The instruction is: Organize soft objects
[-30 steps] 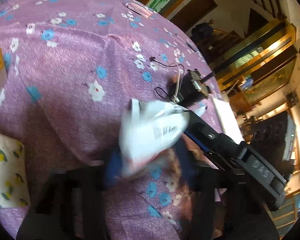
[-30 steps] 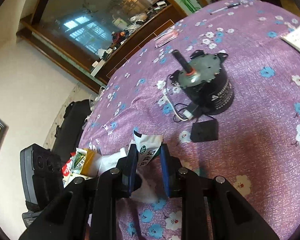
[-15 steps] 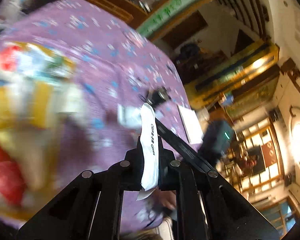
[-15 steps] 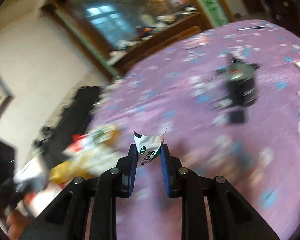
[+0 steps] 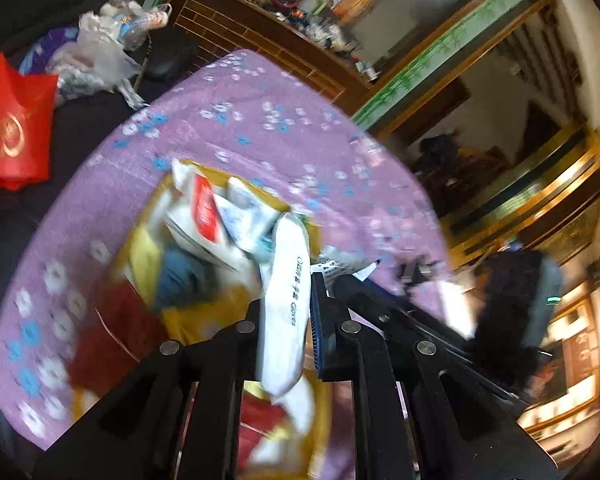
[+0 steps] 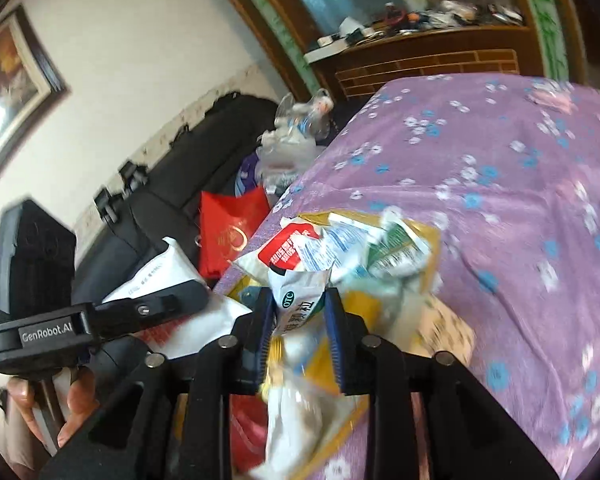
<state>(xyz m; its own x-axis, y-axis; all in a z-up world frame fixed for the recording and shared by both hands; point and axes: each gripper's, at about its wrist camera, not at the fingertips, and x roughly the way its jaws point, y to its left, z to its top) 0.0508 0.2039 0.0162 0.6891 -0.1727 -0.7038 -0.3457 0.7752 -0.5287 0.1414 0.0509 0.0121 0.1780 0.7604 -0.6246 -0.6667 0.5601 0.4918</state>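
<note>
Carrying a soft packet in each hand, you have swung both tongs away from the black motor that sat mid-counter a second ago and now hang them over the yellow box (image 5: 148, 248) near the edge of the purple floral counter (image 5: 260, 112). The left tongs (image 5: 288, 312) are clenched on a white glove packet (image 5: 286, 308), held upright between the blue pads, its lower end drooping below them. The right tongs (image 6: 300, 320) are clenched on a green-and-white sachet (image 6: 300, 296) marked OTC, its torn top poking up just short of the heap. That heap (image 6: 340, 248) of red, blue and green pouches already fills the box, with the glove packet just above its near side in the left wrist view. The right tongs show there too, close beside the left pair (image 5: 364, 276); the left tongs cross the right wrist view to the left of the box (image 6: 112, 316).

What this means, as a judgement: the carry looks all but finished and the drop is next. Both packets are limp and light, so a release from this height may leave them sliding off the crowded pile toward the counter's edge beside the box. Motion blur hides the box's near wall.
</note>
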